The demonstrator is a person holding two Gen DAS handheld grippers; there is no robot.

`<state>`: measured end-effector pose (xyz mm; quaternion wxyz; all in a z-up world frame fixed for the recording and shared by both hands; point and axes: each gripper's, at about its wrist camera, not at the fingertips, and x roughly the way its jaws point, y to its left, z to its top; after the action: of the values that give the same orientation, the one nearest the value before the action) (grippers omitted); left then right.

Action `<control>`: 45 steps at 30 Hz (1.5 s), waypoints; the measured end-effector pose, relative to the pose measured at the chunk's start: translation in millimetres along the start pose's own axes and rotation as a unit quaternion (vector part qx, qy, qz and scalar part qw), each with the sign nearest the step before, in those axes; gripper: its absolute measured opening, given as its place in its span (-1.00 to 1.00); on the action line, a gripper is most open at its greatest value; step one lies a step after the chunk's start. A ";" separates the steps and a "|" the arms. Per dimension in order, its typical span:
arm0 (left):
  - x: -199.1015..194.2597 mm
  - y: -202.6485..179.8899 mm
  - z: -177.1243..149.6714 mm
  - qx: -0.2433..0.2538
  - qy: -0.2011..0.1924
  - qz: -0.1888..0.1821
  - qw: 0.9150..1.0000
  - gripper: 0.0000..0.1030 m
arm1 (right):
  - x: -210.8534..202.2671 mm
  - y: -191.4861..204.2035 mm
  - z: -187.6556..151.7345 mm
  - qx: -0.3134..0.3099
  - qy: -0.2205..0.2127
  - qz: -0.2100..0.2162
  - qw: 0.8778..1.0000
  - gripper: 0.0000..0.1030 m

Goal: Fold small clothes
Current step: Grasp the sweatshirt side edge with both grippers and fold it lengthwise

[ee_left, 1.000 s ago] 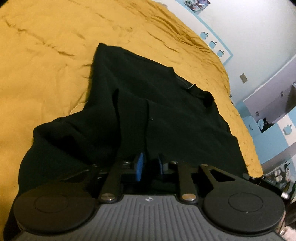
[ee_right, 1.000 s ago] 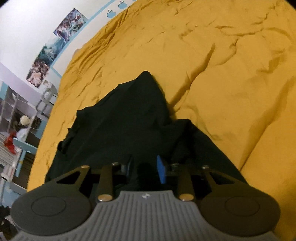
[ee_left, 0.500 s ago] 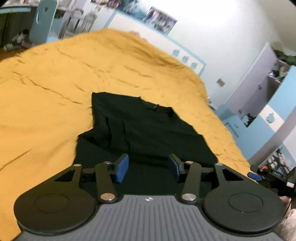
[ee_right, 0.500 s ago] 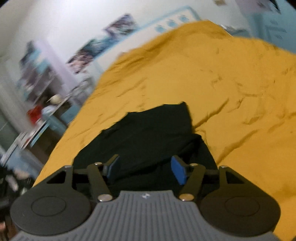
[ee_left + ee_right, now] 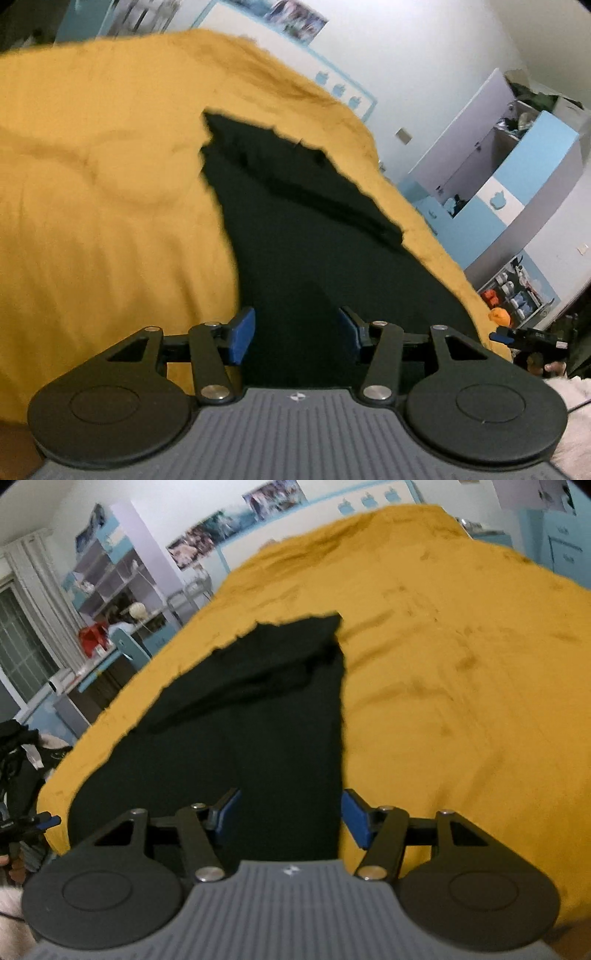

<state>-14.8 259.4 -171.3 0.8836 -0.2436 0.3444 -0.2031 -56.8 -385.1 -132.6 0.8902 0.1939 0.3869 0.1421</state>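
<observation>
A bed covered with a mustard-yellow blanket (image 5: pixel 110 206) fills most of both views, stretching ahead of the jaws and out to either side of them. On it lies the black garment (image 5: pixel 314 236), spread flat with a folded band of cloth across its far end; it runs from just under the jaws away toward the far edge of the bed. In the right wrist view the same black garment (image 5: pixel 258 716) reaches ahead from between the jaws, its straight right edge lining up with the right-hand pad.

The left gripper (image 5: pixel 297 330) hangs above the near end of the garment, its jaws standing wide after just opening, the blue pads apart with nothing clamped between them; dark cloth shows through the gap, below it. The right gripper (image 5: pixel 290 818) is the same: jaws wide, just opened, pads free of the cloth that lies beneath.

Beyond the bed, to the right of the left jaws, stands a blue and white cabinet (image 5: pixel 517 177). To the left of the right jaws are open shelves (image 5: pixel 107 579).
</observation>
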 end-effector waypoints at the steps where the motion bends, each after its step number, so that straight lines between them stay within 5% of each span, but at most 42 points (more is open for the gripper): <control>1: 2.7 4.8 -3.7 -0.008 0.006 -0.003 1.000 0.14 | 2.4 -3.7 -3.0 0.008 0.006 0.004 1.000 0.10; 9: 32.7 28.0 -21.5 -0.039 0.030 -0.056 0.997 0.14 | 20.3 -24.3 -23.4 0.048 0.054 0.072 0.995 0.10; 16: 40.2 32.4 -31.6 -0.067 0.057 -0.145 0.985 0.24 | 24.2 -27.5 -20.4 0.061 0.058 0.097 0.992 0.17; 20: 46.9 25.9 -31.6 -0.062 0.066 -0.143 0.986 0.24 | 20.2 -29.6 -22.2 0.067 0.057 0.107 0.990 0.17; 25: 51.9 30.9 -32.4 -0.061 0.062 -0.112 0.990 0.24 | 27.3 -26.0 -28.6 0.039 0.113 0.092 0.989 0.09; 32: 54.6 29.4 -34.6 -0.089 0.071 -0.176 0.978 0.28 | 36.9 -27.8 -32.8 0.078 0.123 0.164 0.976 0.19; 34: 47.5 28.6 -35.2 -0.094 0.075 -0.204 0.972 0.28 | 37.6 -31.0 -32.6 0.072 0.138 0.149 0.976 0.18; 36: 41.3 30.3 -32.8 -0.091 0.072 -0.191 0.975 0.28 | 42.6 -35.8 -34.4 0.074 0.146 0.115 0.980 0.10; 40: 47.8 33.2 -31.7 -0.092 0.065 -0.133 0.985 0.27 | 47.2 -39.7 -35.4 0.116 0.127 0.162 0.972 0.16; 45: 60.6 39.3 -35.0 -0.111 0.067 -0.136 0.982 0.29 | 57.7 -32.8 -34.6 0.095 0.134 0.144 0.976 0.19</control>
<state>9.2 248.7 -247.2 0.7899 -0.3707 0.3870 -0.2981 -41.1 -382.7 -205.7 0.7780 0.3105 0.4825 0.2560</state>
